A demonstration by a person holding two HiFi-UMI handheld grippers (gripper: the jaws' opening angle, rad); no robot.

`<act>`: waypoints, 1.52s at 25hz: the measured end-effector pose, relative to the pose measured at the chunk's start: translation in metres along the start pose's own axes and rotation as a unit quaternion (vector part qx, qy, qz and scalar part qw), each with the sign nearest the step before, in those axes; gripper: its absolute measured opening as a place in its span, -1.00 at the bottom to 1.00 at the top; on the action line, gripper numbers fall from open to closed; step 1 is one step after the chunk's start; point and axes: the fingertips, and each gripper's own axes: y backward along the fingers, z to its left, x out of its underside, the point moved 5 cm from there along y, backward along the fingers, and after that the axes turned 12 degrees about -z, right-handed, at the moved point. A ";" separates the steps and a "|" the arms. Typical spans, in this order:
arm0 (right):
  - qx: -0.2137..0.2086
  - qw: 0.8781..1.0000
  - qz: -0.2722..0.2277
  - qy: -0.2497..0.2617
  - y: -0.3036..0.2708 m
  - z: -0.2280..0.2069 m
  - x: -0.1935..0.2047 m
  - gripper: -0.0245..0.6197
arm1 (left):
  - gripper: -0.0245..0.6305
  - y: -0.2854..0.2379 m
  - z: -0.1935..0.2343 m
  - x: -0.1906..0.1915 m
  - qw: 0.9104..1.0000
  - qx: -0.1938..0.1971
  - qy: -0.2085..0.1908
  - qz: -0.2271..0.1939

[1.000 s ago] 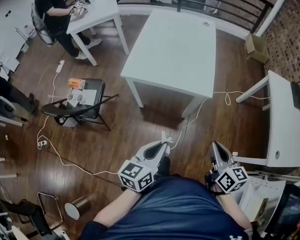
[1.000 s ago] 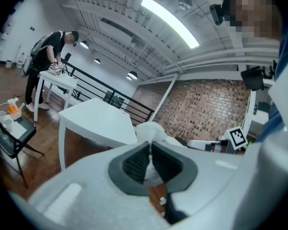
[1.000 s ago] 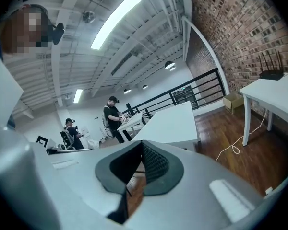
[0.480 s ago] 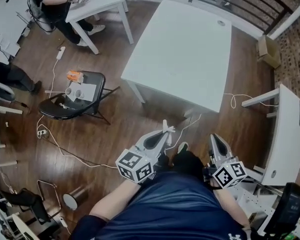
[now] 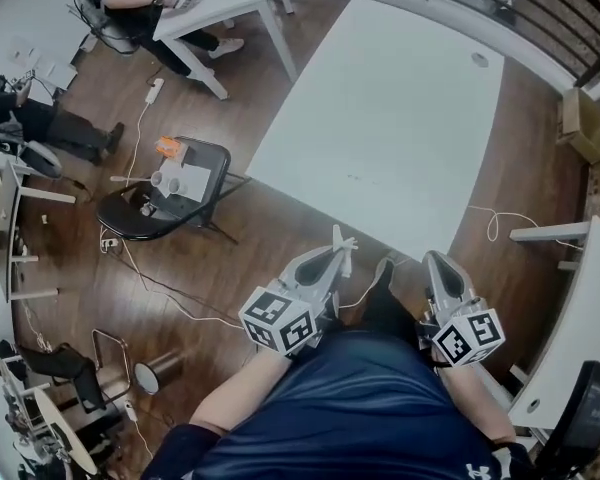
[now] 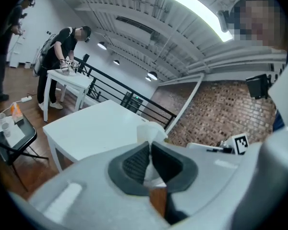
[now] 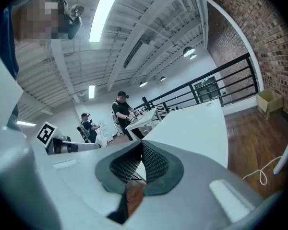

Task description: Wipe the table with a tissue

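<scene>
White tissue (image 6: 152, 130) clamped in the closed jaws of my left gripper (image 5: 332, 260), crumpled end protruding past the tips, held above the wood floor (image 5: 280, 230), near the white table (image 5: 380, 118), my right gripper (image 7: 140, 152) alongside, jaws together on nothing.

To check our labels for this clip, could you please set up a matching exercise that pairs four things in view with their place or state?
Things:
1. tissue
2. right gripper
3. black chair
4. cardboard box

Places or states:
A. standing to the right of the white table
B. jaws together, nothing between them
C. pinched in the jaws of the left gripper
D. standing to the left of the white table

Pairs: 1-C, 2-B, 3-D, 4-A
</scene>
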 end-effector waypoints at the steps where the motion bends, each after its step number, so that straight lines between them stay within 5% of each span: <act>1: -0.006 1.000 0.001 -0.001 -0.007 -0.010 -0.006 -0.91 | -0.88 -0.012 -0.001 -0.002 1.000 -0.005 -0.002 -0.002; 11: -0.027 0.999 0.024 -0.012 -0.062 -0.072 -0.033 -0.91 | -0.88 -0.077 0.004 -0.030 0.999 -0.032 -0.017 -0.038; 23: 0.010 0.999 0.047 -0.009 -0.099 -0.072 -0.019 -0.91 | -0.88 -0.093 0.087 -0.030 0.997 -0.079 0.000 -0.002; 29: 0.007 0.996 0.075 0.040 -0.120 -0.080 0.011 -0.91 | -0.88 -0.114 0.152 -0.027 0.992 -0.119 -0.033 -0.005; 38: 0.008 0.993 0.086 0.085 -0.142 -0.090 0.044 -0.91 | -0.88 -0.161 0.199 0.014 0.987 -0.119 -0.094 0.043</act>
